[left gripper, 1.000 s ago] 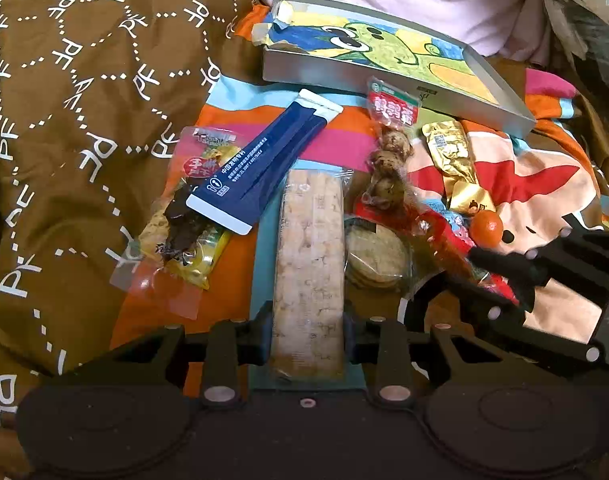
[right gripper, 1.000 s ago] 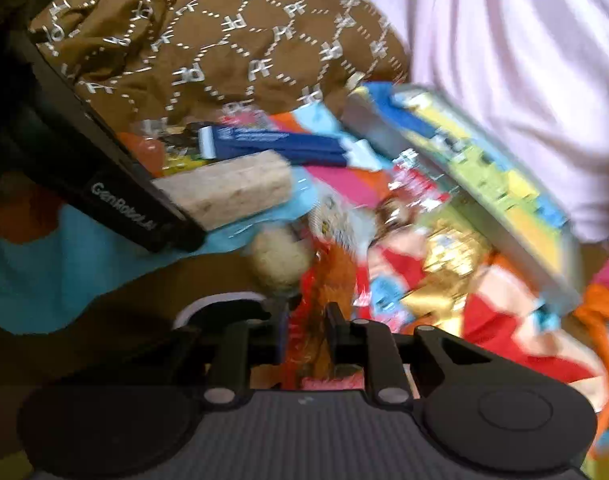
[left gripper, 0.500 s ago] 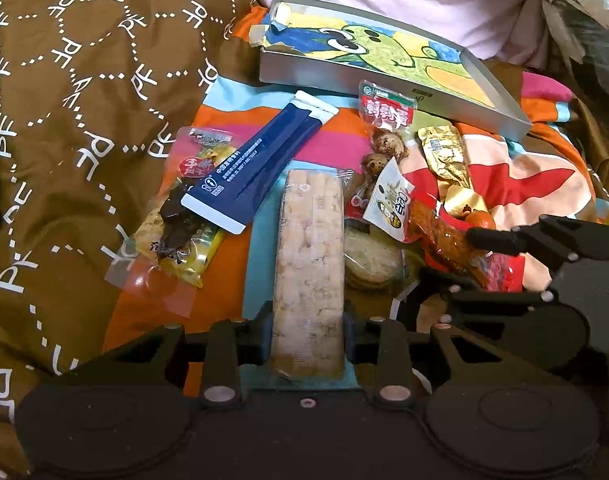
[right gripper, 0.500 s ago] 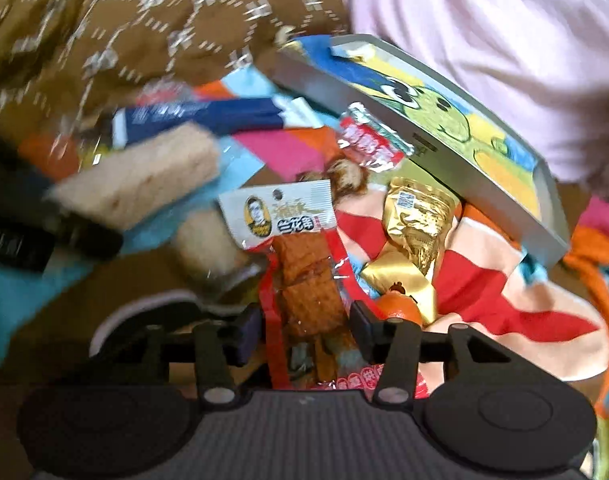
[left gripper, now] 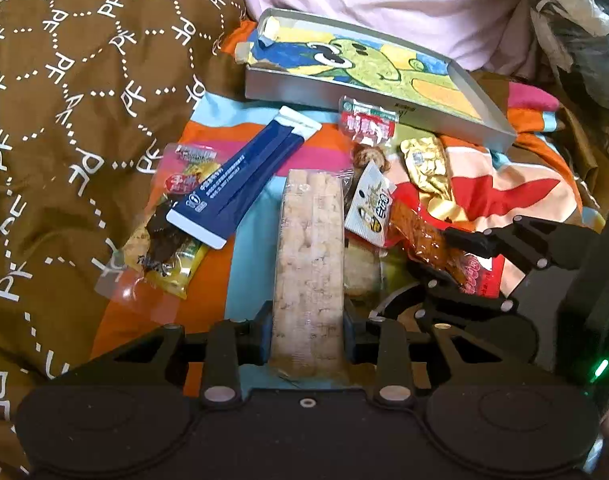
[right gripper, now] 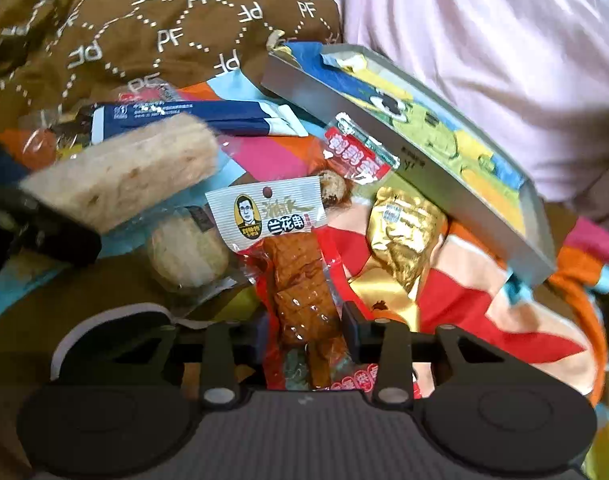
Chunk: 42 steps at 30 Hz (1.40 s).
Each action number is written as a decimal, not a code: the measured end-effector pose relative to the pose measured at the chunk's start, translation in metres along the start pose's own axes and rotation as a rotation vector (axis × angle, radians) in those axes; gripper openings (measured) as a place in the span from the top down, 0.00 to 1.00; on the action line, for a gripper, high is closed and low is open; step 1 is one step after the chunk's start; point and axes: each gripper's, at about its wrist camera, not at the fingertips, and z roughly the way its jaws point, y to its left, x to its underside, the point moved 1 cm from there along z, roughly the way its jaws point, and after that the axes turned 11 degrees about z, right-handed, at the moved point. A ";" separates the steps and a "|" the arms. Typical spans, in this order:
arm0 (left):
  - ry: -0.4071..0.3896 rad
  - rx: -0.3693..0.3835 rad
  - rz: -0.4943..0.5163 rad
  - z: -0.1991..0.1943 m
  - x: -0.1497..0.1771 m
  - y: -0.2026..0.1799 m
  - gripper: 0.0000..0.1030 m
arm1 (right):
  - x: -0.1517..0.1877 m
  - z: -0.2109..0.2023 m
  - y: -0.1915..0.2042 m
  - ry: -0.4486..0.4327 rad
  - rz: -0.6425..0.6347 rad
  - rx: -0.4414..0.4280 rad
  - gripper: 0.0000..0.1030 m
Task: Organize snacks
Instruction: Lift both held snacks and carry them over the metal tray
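We have the left tongs (left gripper: 307,322) pinching the near end of the long puffed-rice bar (left gripper: 308,256), which runs away from us over the striped bedcover (left gripper: 208,312). In its clear wrap the bar looks light and stiff but crumbly, so we judge a squeeze across its width near one end is enough; harder pressure would likely crush the grains, and the film may slip.

The right tongs (right gripper: 304,330) are closing around the spiced tofu strip (right gripper: 300,280), a flat brown slab in a red-edged clear pouch with a white header. The strip lies between the pads; the right pad stands just clear of the pouch, so we do not read a firm pinch yet. It lies on the bedcover, beside the round biscuit pack (right gripper: 188,254) and near the gold foil packet (right gripper: 404,232). We expect it to be soft, bendy and slick: taken by the lower end, its header will droop. A hold across the slab itself, not on the empty film margin, seems safer.

The shallow tin tray (left gripper: 480,122) with its cartoon lining sits beyond the pile, and we take it as the likely place for these snacks.
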 end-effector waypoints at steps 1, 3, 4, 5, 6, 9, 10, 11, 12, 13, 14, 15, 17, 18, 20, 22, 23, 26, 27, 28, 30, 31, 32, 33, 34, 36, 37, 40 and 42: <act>-0.005 -0.002 -0.003 -0.001 -0.001 0.000 0.66 | 0.001 -0.001 0.003 -0.010 -0.026 0.022 0.61; -0.017 -0.005 -0.008 -0.003 -0.003 -0.001 0.67 | 0.001 -0.004 0.006 -0.027 -0.045 0.046 0.61; -0.023 -0.007 -0.009 -0.004 -0.004 -0.001 0.67 | 0.002 -0.008 0.007 -0.044 -0.056 0.062 0.61; -0.030 -0.010 -0.012 -0.005 -0.005 -0.001 0.67 | 0.002 -0.011 0.007 -0.065 -0.069 0.078 0.61; -0.035 -0.011 -0.014 -0.006 -0.006 -0.001 0.67 | 0.000 -0.012 0.008 -0.084 -0.078 0.089 0.61; -0.053 -0.017 -0.020 -0.008 -0.012 -0.002 0.67 | -0.003 -0.020 0.006 -0.133 -0.082 0.121 0.61; -0.061 -0.020 -0.022 -0.008 -0.015 -0.002 0.67 | -0.005 -0.022 0.004 -0.145 -0.078 0.128 0.61; -0.067 -0.024 -0.024 -0.007 -0.018 -0.002 0.67 | -0.007 -0.023 0.002 -0.158 -0.066 0.131 0.60; -0.072 -0.028 -0.027 -0.007 -0.021 -0.002 0.67 | -0.010 -0.026 -0.001 -0.173 -0.055 0.135 0.60; -0.079 -0.031 -0.029 -0.007 -0.025 -0.002 0.67 | -0.014 -0.028 -0.004 -0.191 -0.042 0.142 0.60; -0.089 -0.037 -0.030 -0.006 -0.031 -0.003 0.67 | -0.017 -0.029 -0.008 -0.205 -0.025 0.148 0.60; -0.099 -0.041 -0.029 -0.006 -0.036 -0.004 0.67 | -0.021 -0.030 -0.013 -0.218 -0.003 0.152 0.60; -0.122 -0.053 -0.026 -0.005 -0.048 -0.004 0.67 | -0.028 -0.031 -0.025 -0.247 0.049 0.164 0.60; -0.136 -0.060 -0.024 -0.004 -0.055 -0.004 0.67 | -0.031 -0.029 -0.031 -0.259 0.072 0.169 0.59; -0.164 -0.077 -0.024 -0.003 -0.069 -0.004 0.66 | -0.039 -0.027 -0.044 -0.289 0.128 0.183 0.59; -0.182 -0.091 -0.033 0.001 -0.084 -0.003 0.66 | -0.046 -0.023 -0.056 -0.324 0.179 0.202 0.59; -0.194 -0.098 -0.043 0.003 -0.094 -0.002 0.66 | -0.050 -0.020 -0.062 -0.345 0.207 0.214 0.59; -0.219 -0.116 -0.070 0.010 -0.118 0.002 0.66 | -0.063 -0.011 -0.080 -0.402 0.272 0.245 0.59; -0.227 -0.122 -0.077 0.013 -0.126 0.003 0.66 | -0.068 -0.007 -0.086 -0.421 0.289 0.260 0.59; -0.237 -0.128 -0.081 0.017 -0.135 0.004 0.66 | -0.071 -0.001 -0.091 -0.434 0.303 0.269 0.59; -0.251 -0.141 -0.085 0.023 -0.151 0.005 0.66 | -0.081 0.010 -0.102 -0.453 0.325 0.283 0.58; -0.257 -0.146 -0.085 0.028 -0.159 0.006 0.66 | -0.084 0.014 -0.107 -0.459 0.332 0.286 0.58; -0.262 -0.150 -0.085 0.033 -0.166 0.005 0.66 | -0.087 0.020 -0.113 -0.466 0.341 0.288 0.58; -0.264 -0.153 -0.086 0.038 -0.173 0.006 0.66 | -0.089 0.025 -0.116 -0.470 0.345 0.289 0.58; -0.263 -0.154 -0.088 0.044 -0.179 0.006 0.66 | -0.092 0.030 -0.121 -0.471 0.350 0.289 0.58; -0.249 -0.147 -0.103 0.058 -0.191 0.007 0.66 | -0.096 0.038 -0.129 -0.475 0.366 0.278 0.58; -0.239 -0.142 -0.110 0.064 -0.195 0.007 0.66 | -0.098 0.043 -0.132 -0.474 0.370 0.269 0.57; -0.211 -0.134 -0.123 0.086 -0.205 0.006 0.66 | -0.100 0.056 -0.136 -0.463 0.365 0.248 0.57; -0.199 -0.135 -0.114 0.100 -0.209 0.004 0.66 | -0.102 0.066 -0.139 -0.447 0.380 0.226 0.57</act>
